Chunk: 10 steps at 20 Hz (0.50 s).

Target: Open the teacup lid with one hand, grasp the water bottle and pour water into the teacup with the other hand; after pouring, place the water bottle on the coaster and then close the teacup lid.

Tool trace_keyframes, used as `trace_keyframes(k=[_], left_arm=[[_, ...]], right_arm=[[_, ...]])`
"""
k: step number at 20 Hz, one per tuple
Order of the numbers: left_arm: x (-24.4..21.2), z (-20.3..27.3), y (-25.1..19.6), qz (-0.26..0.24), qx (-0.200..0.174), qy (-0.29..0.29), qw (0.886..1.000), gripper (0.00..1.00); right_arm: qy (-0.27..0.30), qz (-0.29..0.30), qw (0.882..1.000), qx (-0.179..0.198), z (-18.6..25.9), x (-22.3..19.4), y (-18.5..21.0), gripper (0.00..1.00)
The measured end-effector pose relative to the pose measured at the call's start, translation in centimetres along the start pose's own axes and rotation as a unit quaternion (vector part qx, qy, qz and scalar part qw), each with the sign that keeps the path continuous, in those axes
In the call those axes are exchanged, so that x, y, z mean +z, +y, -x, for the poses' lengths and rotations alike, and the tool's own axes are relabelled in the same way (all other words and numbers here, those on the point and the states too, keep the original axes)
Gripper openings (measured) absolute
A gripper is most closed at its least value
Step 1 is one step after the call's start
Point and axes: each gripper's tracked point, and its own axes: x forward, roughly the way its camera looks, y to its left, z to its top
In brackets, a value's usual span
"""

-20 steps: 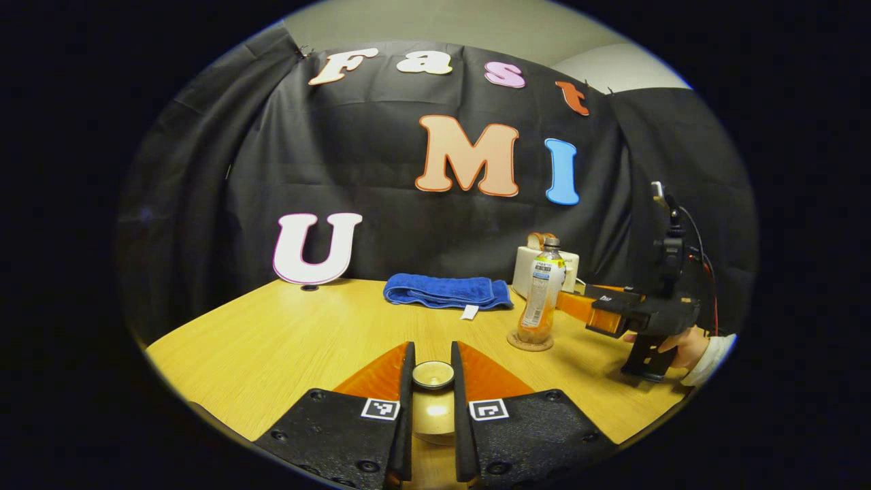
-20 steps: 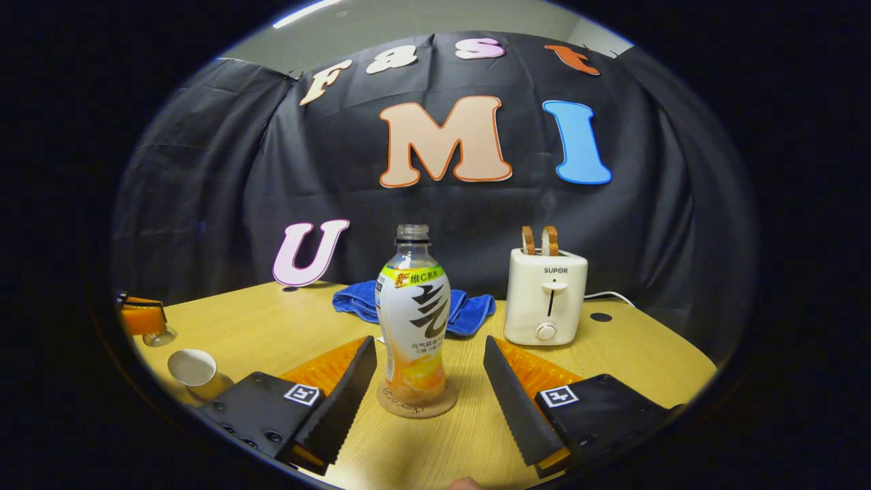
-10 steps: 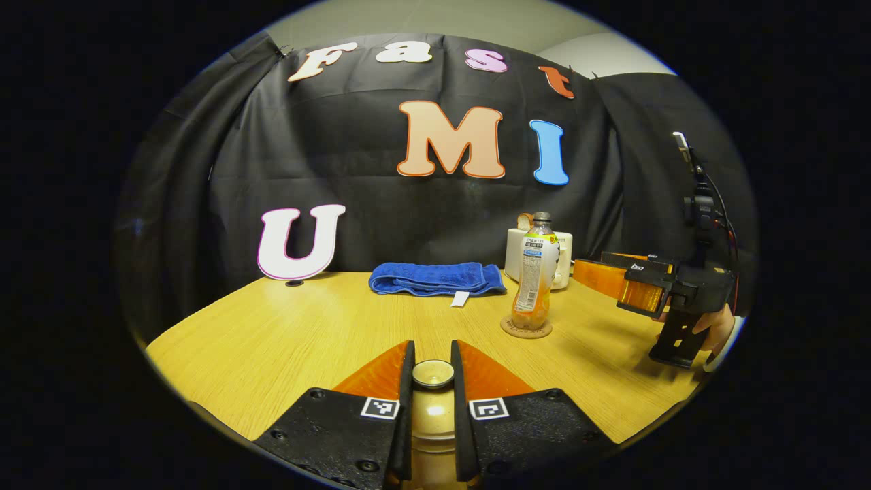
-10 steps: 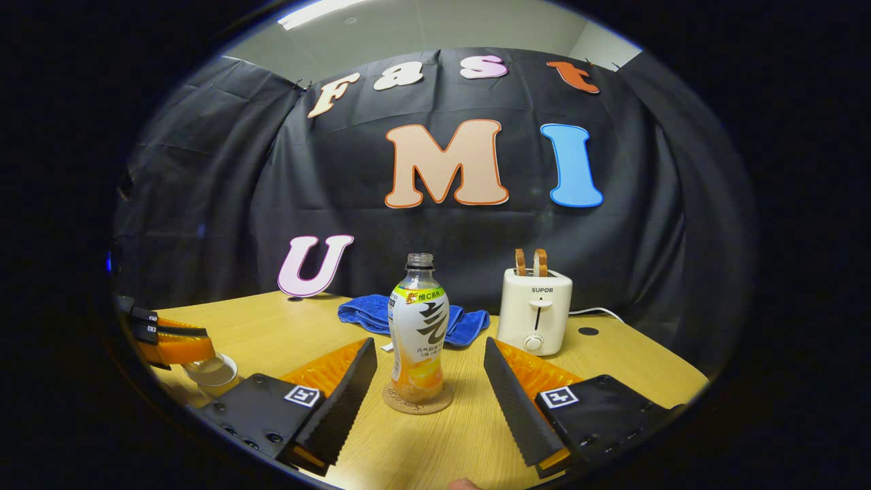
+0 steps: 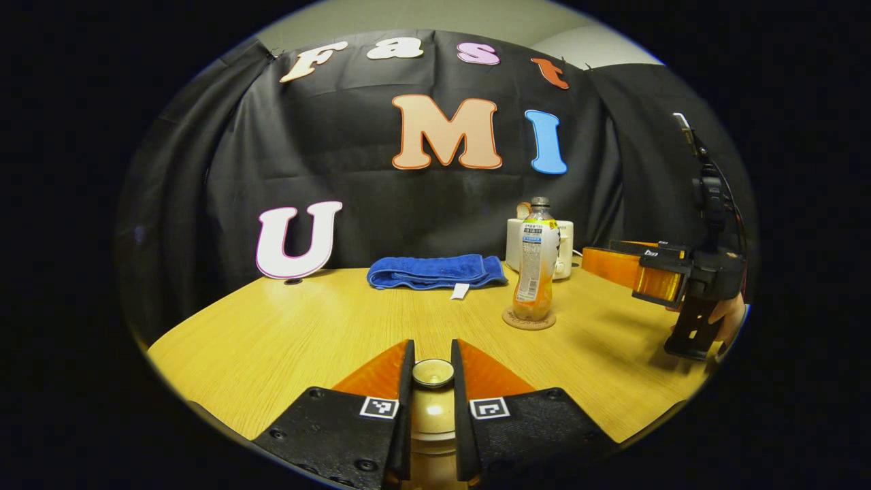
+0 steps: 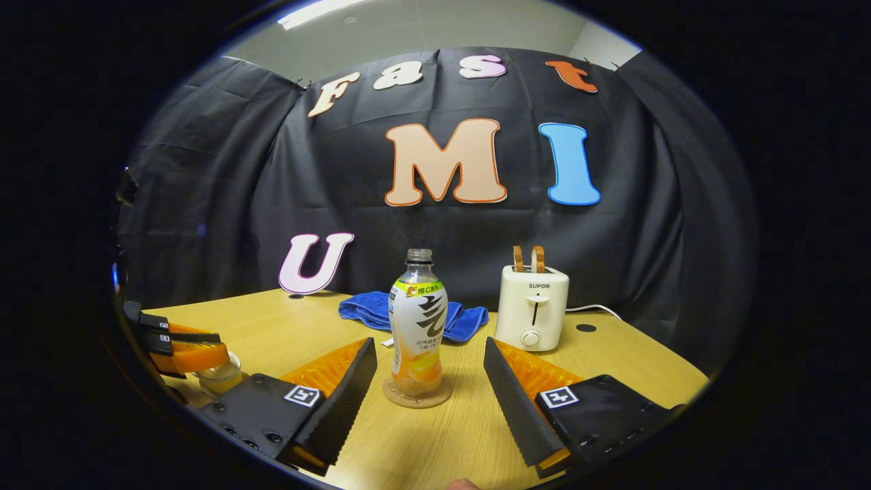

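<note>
In the left gripper view, the left tongs (image 5: pixel 433 364) were clamped on the small round knob of the pale ceramic teacup lid (image 5: pixel 433 373), both fingers pressing its sides at the bottom centre. Whether the lid rested on the cup or hung just above it could not be told there. In the right gripper view those tongs sat low at the far left, over the pale teacup (image 6: pixel 221 376) on the light wooden bench (image 5: pixel 286 333).

The right tongs (image 6: pixel 430 378) stood wide apart, gripping nothing, with the clear plastic water bottle (image 6: pixel 417 323) ahead of them, in line with the gap between the fingers. The bottle, with its white label, orange liquid low in it and no cap on, stood upright on the round cork coaster (image 6: pixel 416 396), free of both fingers. In the left gripper view the right tongs hung above the bench to the right of the bottle and apart from it, a hand (image 5: pixel 725 318) on the dark grip below.

Beyond the bottle lay a folded blue towel (image 6: pixel 371 309), and to its right stood a cream two-slot toaster (image 6: pixel 531 307) with two slices of bread (image 6: pixel 528 258) upright in it, close to the black cloth wall.
</note>
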Motion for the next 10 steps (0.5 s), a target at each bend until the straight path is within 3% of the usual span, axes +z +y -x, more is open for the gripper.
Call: trace_keyframes(k=[2,3,6,7,8,10], left_arm=[[-0.1,-0.1,-0.1,-0.002,0.001,0.000,1.000,0.24],[-0.1,-0.1,-0.1,-0.002,0.002,-0.001,1.000,0.24],[0.1,-0.1,0.0,-0.002,0.005,-0.007,1.000,0.30],[0.2,-0.2,0.1,-0.002,0.008,-0.009,1.000,0.32],[0.2,0.0,0.2,-0.001,0.012,-0.011,1.000,0.46],[0.5,0.4,0.6,-0.003,0.027,-0.022,0.999,0.73]], right_arm=[[-0.001,0.000,1.000,0.000,0.2,-0.1,0.0,1.00],[0.000,0.001,1.000,0.000,0.3,-0.1,0.0,0.95],[0.003,-0.004,1.000,0.001,0.7,-0.3,0.1,0.95],[0.004,-0.007,1.000,0.002,0.9,-0.3,0.3,1.00],[0.004,-0.012,1.000,0.003,1.2,-0.3,0.4,0.95],[0.002,-0.019,1.000,0.003,1.9,-0.2,0.7,1.00]])
